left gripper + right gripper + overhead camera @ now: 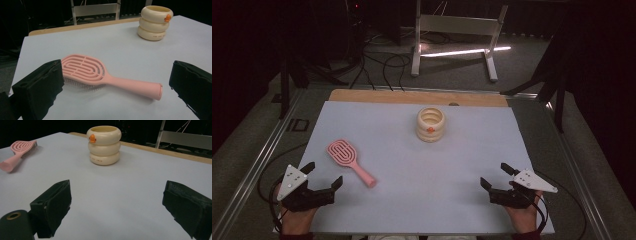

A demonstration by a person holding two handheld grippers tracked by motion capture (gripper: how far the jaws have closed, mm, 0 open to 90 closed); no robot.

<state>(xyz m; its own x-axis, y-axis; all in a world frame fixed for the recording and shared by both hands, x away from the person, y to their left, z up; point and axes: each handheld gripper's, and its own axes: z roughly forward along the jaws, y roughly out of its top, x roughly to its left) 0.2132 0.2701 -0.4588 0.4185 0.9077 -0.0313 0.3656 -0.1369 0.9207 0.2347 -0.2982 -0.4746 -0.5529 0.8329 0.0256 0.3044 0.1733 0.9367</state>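
Tongs on both sides gape wide with nothing in them: left tongs [323, 176], right tongs [493, 175]. I count one pink hairbrush [349, 160] and one cream ringed cup [430, 124]. Brush lies bristles down just ahead of my left tongs, handle toward mid-desk [412, 165]. Plenty of bare room between everything.

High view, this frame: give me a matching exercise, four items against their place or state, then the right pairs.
Items:
1. hairbrush
2. ringed cup
3. left gripper
4. right gripper

Descriptions:
A. cream, upright, far middle of the mat
B. jaws open, near right corner
C. pink, lying flat, bristles down
D. jaws open, just beside the brush

Pairs: 1-C, 2-A, 3-D, 4-B
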